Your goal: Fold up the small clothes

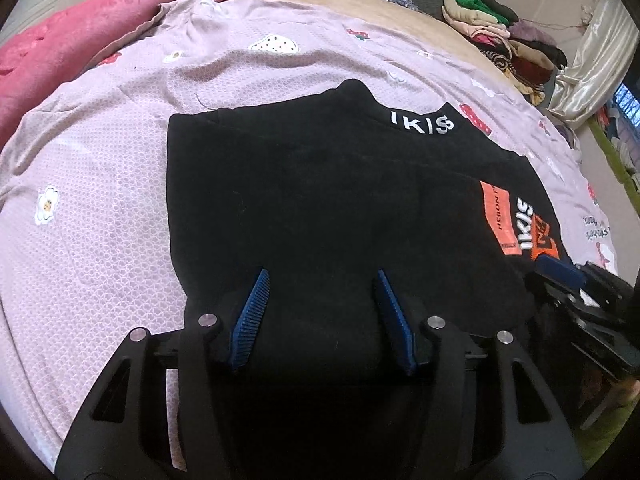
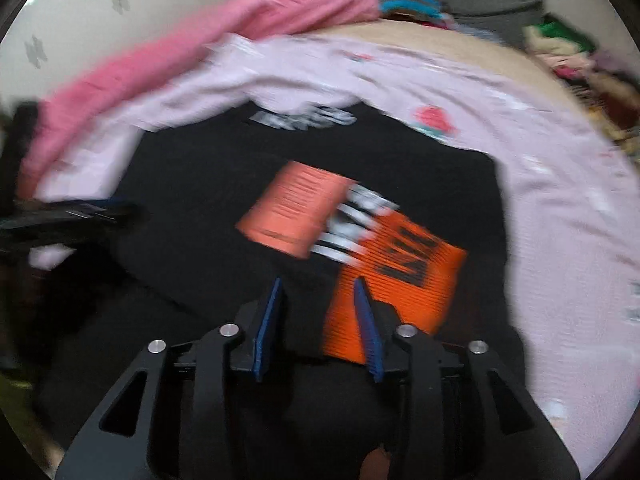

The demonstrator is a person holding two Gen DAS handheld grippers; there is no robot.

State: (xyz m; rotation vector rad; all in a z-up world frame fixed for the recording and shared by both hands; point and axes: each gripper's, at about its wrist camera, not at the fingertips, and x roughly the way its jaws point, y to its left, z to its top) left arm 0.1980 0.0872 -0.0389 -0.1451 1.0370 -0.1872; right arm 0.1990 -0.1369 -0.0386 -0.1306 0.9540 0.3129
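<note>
Left wrist view first: my left gripper [image 1: 322,304] hangs over the near edge of the black garment [image 1: 320,200], its blue pads [image 1: 252,312] standing apart with dark cloth showing between them. I cannot tell whether the pads press on that cloth or only straddle it. Beyond my fingers the black garment lies spread flat on the pale pink bedsheet [image 1: 120,140], its white lettering [image 1: 422,122] at the far collar and an orange patch [image 1: 498,216] toward its right side. My right gripper [image 1: 560,272] sits at the garment's right edge.

Seen from the right wrist, blurred, my right gripper [image 2: 318,316] has its jaws parted above the garment's near part, right beside the orange printed panel [image 2: 400,280]; nothing is clamped between them. My left gripper [image 2: 80,212] shows at the garment's left edge.

Past the garment, a pink blanket [image 1: 60,52] is bunched along the sheet's far left, and a pile of folded clothes [image 1: 500,36] lies at the far right.
</note>
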